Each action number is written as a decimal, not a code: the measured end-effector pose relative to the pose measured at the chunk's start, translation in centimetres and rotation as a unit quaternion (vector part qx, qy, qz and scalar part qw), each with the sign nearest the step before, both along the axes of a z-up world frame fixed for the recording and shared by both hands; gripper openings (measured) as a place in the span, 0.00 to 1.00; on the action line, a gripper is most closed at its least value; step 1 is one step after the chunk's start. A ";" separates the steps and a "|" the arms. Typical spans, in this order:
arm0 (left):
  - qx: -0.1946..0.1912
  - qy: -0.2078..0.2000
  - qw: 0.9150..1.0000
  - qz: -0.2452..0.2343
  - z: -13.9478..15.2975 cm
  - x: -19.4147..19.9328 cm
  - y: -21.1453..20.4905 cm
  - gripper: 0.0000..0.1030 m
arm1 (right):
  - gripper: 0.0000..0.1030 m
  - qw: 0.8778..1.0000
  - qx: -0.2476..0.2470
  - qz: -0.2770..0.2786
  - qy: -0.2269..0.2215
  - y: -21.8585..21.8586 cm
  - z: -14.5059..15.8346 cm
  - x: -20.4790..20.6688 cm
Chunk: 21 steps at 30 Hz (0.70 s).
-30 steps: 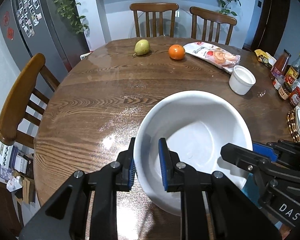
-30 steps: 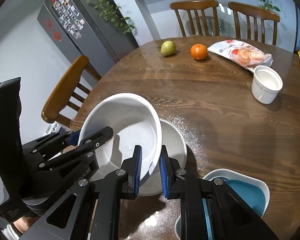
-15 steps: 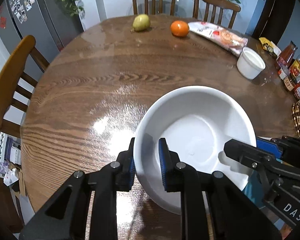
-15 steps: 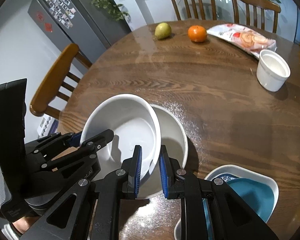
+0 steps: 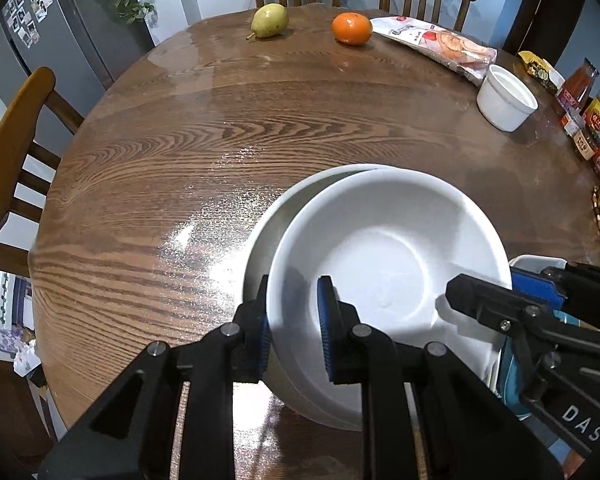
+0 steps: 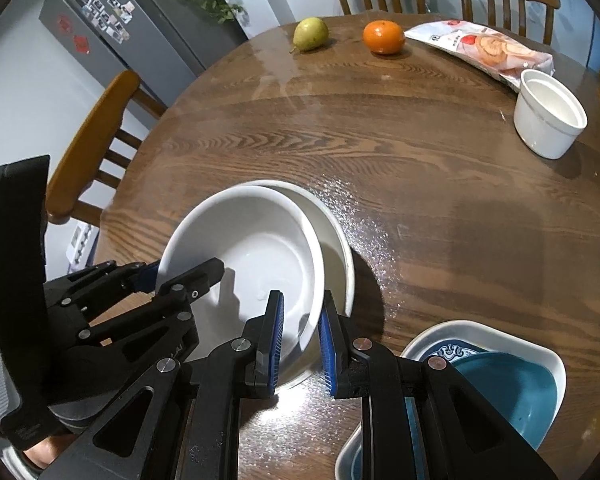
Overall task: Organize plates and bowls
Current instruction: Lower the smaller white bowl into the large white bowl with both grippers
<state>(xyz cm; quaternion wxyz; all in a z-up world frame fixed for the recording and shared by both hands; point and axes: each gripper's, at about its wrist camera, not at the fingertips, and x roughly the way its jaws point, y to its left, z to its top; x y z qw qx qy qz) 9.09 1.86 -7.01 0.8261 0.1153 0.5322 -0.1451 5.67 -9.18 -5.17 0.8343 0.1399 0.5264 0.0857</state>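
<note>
Both grippers hold one white bowl (image 5: pixel 384 256) by its rim. My left gripper (image 5: pixel 292 320) is shut on its left rim. My right gripper (image 6: pixel 300 336) is shut on its right rim, and it also shows in the left wrist view (image 5: pixel 500 300). The held bowl (image 6: pixel 248 252) sits low inside a second, larger white bowl (image 6: pixel 336 248) on the table, offset toward its left side. That lower bowl shows in the left wrist view (image 5: pixel 276 216) as a rim behind the held one. A blue bowl (image 6: pixel 512 396) rests in a patterned white dish (image 6: pixel 440 332) at the near right.
A round wooden table (image 5: pixel 220 128) carries a pear (image 5: pixel 269 20), an orange (image 5: pixel 352 28), a snack bag (image 5: pixel 436 44) and a white ramekin (image 5: pixel 506 100) at the far side. Sauce bottles (image 5: pixel 588 112) line the right edge. Chairs stand around the table.
Both grippers have lowered the white bowl into the larger bowl beneath it; it now sits deeper and more nearly centred. Both grips are unchanged.
</note>
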 end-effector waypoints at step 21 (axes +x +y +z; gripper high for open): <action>0.015 -0.005 1.000 0.000 -0.3 0.0 -0.4 0.18 | 0.19 1.000 -0.013 0.008 0.000 0.2 0.0 0.0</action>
